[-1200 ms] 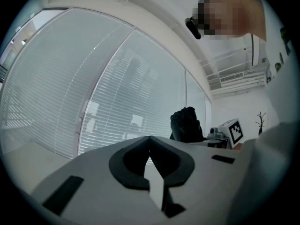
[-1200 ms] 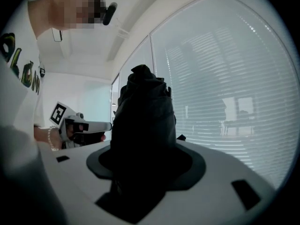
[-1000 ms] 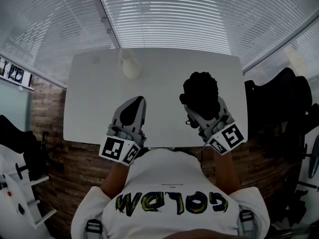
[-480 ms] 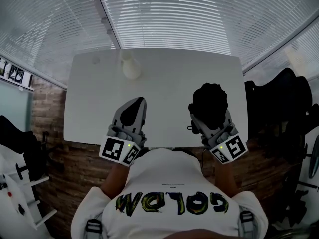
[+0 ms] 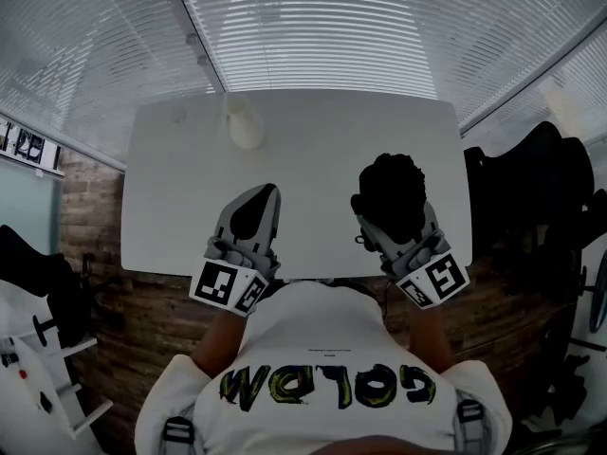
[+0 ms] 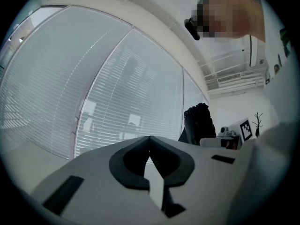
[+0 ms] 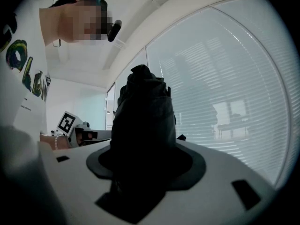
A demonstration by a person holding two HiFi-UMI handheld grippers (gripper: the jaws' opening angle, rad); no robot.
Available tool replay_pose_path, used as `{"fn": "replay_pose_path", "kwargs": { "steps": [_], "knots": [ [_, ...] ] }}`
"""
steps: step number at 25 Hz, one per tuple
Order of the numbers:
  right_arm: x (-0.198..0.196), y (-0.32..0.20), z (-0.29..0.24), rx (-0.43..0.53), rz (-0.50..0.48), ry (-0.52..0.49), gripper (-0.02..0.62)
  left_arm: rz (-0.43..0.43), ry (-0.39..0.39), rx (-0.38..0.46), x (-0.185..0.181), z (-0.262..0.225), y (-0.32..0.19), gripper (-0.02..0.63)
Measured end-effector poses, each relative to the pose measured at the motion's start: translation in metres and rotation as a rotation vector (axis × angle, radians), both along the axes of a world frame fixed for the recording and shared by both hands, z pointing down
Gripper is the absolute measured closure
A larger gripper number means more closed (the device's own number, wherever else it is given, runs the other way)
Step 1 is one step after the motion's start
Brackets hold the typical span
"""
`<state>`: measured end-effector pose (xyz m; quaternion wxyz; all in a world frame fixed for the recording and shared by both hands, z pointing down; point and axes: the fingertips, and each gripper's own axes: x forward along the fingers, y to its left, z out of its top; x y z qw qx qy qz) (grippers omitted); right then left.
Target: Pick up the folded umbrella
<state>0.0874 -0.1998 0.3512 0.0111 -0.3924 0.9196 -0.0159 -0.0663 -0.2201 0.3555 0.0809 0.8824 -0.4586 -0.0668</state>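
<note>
The folded umbrella (image 5: 389, 190) is a black bundle held over the right half of the white table (image 5: 313, 131). My right gripper (image 5: 395, 220) is shut on its lower part, and it stands up out of the jaws in the right gripper view, where the umbrella (image 7: 143, 116) hides the fingertips of that gripper (image 7: 144, 149). My left gripper (image 5: 266, 193) hovers level over the table's near left with its jaws closed tip to tip and nothing between them. The left gripper (image 6: 149, 138) view shows the umbrella (image 6: 198, 122) off to its right.
A small white object (image 5: 245, 126) stands at the table's far left. Window blinds (image 5: 313, 27) run behind the table. A dark chair with black fabric (image 5: 531, 192) stands right of the table. Brick-patterned floor (image 5: 90, 216) lies at the left.
My right gripper with the umbrella has shifted a little toward the table's near right edge. The left gripper has not moved.
</note>
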Motion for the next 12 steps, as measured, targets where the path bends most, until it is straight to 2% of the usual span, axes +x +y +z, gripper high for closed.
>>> {"fn": "replay_pose_path", "kwargs": {
  "steps": [12],
  "knots": [
    [-0.0034,-0.0013,-0.0046,0.018,-0.012,0.009,0.341,0.003,-0.002,0.002,-0.0015,-0.0002,0.0012,0.597]
  ]
}}
